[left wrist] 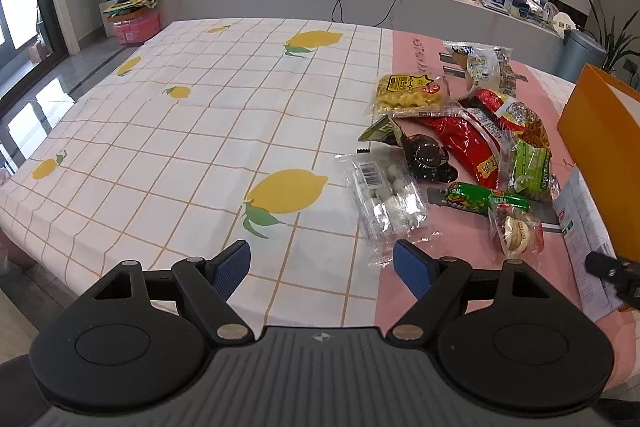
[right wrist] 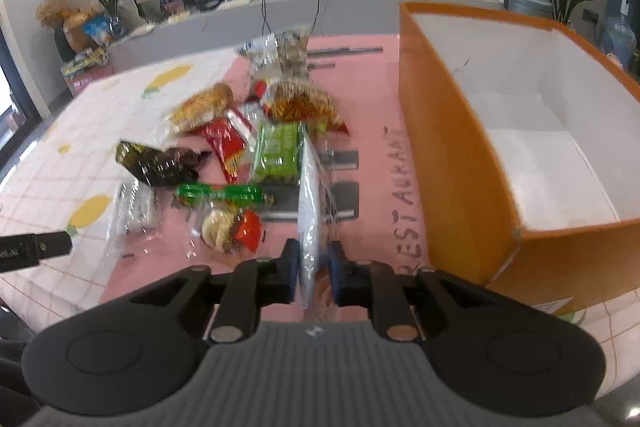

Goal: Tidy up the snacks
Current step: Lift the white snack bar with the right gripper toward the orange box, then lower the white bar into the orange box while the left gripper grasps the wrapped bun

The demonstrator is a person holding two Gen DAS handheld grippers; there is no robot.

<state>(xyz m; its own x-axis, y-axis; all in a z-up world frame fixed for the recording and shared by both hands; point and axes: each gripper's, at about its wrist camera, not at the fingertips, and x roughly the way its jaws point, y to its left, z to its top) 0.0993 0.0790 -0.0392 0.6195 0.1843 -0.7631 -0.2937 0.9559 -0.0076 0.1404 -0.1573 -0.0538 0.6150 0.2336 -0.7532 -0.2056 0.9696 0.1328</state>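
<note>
The left gripper [left wrist: 322, 269] stands wide open and empty before the snack pile [left wrist: 460, 143]. The right gripper [right wrist: 314, 277], almost closed, pinches a flat white packet [right wrist: 309, 227] edge-on. Next, I think, it must carry it over the orange box [right wrist: 460, 167], right of the pile.

We see open lemon-print tablecloth [left wrist: 200, 131] left of the snack pile [left wrist: 460, 147], giving free passage. Right of the pile, the orange box [right wrist: 472, 163] wall blocks level travel; its top stands open.
</note>
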